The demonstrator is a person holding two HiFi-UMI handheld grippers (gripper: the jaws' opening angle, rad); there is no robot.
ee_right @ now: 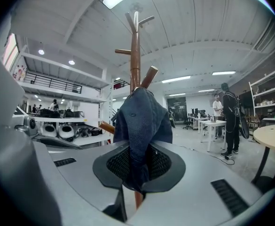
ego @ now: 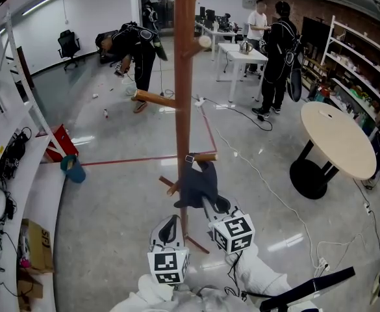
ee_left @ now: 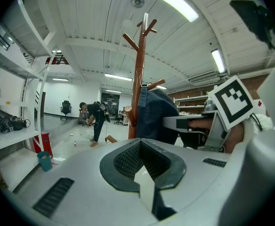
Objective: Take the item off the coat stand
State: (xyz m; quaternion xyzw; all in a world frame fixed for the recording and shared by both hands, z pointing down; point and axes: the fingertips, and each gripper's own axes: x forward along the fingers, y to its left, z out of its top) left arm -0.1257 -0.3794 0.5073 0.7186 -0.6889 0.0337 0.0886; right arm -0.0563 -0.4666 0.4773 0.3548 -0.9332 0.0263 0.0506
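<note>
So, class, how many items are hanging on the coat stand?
1: a dark blue cloth item on a low peg of the coat stand, clamped in the right gripper. The other visible pegs are bare.

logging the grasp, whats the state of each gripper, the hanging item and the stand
left gripper: shut, empty
right gripper: shut on the blue item
blue item: hanging on a stand peg, lower part pinched
coat stand: upright
</note>
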